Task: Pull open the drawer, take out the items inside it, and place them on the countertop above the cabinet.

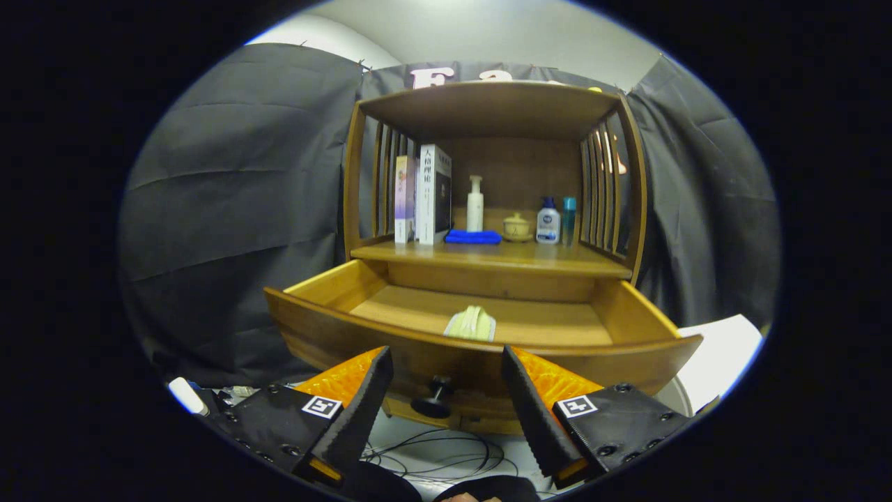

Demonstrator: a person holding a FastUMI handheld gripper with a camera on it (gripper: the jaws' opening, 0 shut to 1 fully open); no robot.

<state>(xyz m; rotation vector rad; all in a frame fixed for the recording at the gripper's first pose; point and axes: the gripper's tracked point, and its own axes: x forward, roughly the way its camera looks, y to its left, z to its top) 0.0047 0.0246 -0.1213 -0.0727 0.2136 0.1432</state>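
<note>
Black cloth walling in a wooden cabinet (488,181). Jaws (446,397) spread wide, gripping nothing, flanking the knob (433,401) at lower centre. Drawer (481,348) standing pulled out just beyond, exposing a pale folded item (471,324) near its front, awaiting lifting. Surface (488,256) above holding books and bottles. Gripper levelled, angled slightly downward.

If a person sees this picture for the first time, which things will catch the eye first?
First, the open drawer, pulled far out just beyond the open tongs, with its black knob between the fingers. Next, the pale folded cloth lying inside near the drawer's front. Then the countertop above, holding books, a blue cloth and bottles.
</note>
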